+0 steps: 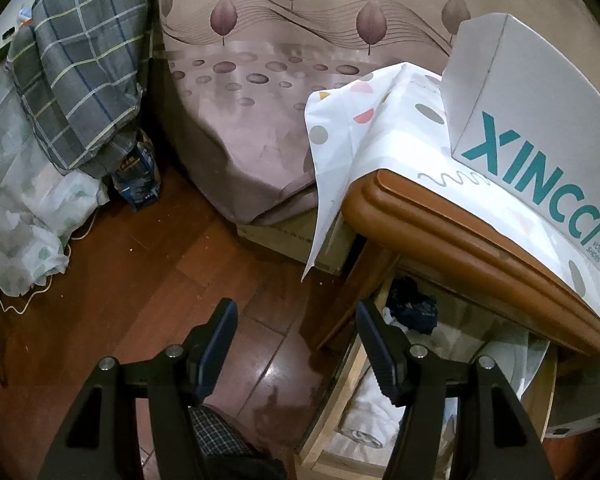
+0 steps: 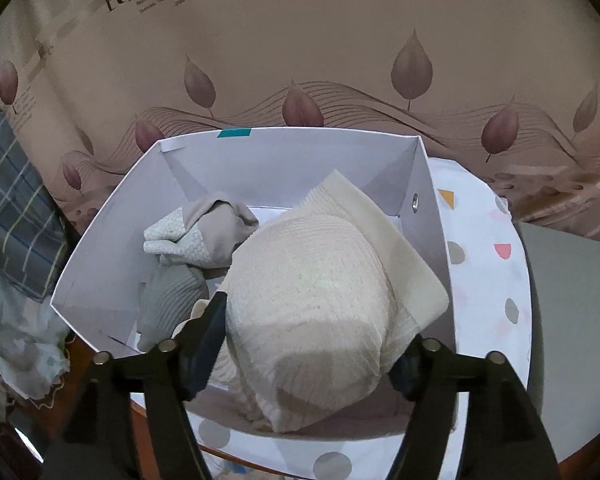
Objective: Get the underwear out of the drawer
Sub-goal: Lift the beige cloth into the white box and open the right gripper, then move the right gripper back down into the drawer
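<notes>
- The bed (image 1: 260, 128), in a mauve sheet printed with leaves and pebbles, fills the upper middle of the left view and the whole backdrop of the right view.
- A wood floor (image 1: 148, 280) lies below the bed, with a heap of plaid and pale bedding (image 1: 72, 80) at the far left.
- The nightstand (image 1: 440, 216) stands just beside the bed; a white dotted cloth (image 1: 352, 120) covers its top and hangs over the corner.
- A white shoebox (image 1: 540, 128), lettered XINCCI in teal, sits on that cloth. Seen from above in the right view, it is open.
- The drawer (image 1: 340, 400) under the nightstand top is pulled out, with white clothes and one dark garment (image 1: 414, 308) inside.
- The cream underwear (image 2: 316, 312), ribbed with a smooth waistband, hangs bunched over the shoebox's near half, held in the right gripper (image 2: 312, 344).
- Grey-beige clothes (image 2: 196, 248) lie crumpled on the shoebox floor, just beside the cream underwear on its left.
- The right gripper's left finger presses into the fabric; the right finger is mostly hidden behind it, so the jaws are clenched on the bundle.
- The left gripper (image 1: 296, 344) is spread wide with nothing between its fingers, above the floor at the drawer's left edge; its right finger overlaps the drawer's side.
</notes>
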The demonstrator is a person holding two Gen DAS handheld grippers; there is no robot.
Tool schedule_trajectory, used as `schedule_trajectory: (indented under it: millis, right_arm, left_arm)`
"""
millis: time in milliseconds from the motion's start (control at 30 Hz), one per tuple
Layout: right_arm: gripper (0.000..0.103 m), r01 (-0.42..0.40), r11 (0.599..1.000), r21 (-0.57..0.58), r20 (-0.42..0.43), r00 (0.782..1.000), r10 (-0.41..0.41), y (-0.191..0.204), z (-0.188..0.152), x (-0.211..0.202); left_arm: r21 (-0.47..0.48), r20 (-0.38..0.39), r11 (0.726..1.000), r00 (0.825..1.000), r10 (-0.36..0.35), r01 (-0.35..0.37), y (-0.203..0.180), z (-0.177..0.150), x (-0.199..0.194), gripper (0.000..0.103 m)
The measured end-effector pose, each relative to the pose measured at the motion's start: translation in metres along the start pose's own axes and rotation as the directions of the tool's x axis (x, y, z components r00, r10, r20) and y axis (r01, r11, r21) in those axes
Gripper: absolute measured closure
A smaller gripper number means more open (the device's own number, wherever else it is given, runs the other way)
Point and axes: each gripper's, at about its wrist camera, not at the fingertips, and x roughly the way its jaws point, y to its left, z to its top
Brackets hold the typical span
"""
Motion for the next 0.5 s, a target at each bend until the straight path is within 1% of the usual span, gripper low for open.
schedule_trajectory:
  millis: [133, 233, 367, 500]
  right_arm:
    - [0.028, 0.015, 1.000, -0.019, 0.013, 1.000, -0.015, 0.003, 0.002, -0.011]
    - [0.023, 0.024, 0.999, -0.034, 0.036, 0.999, -0.023, 0.004, 0.002, -0.027]
    - [0.022, 0.017, 0.999, -0.044, 0.060, 0.998, -0.014, 0.003, -0.003, -0.053]
    - [0.022, -0.008, 0.997, -0.074, 0.051, 0.999, 0.012, 0.001, -0.025, -0.080]
  left_arm:
    - [0.004, -0.002, 1.000, 1.000, -0.001, 0.001, -0.001, 0.001, 0.000, 0.040]
    - [0.008, -0.006, 1.000, 1.000, -0.005, 0.005, -0.002, 0.000, 0.002, 0.040]
    - [0.019, -0.012, 1.000, 1.000, -0.006, 0.006, -0.004, 0.000, 0.003, 0.040]
    - [0.018, -0.016, 1.000, 1.000, -0.004, 0.004, -0.003, -0.001, 0.004, 0.040]
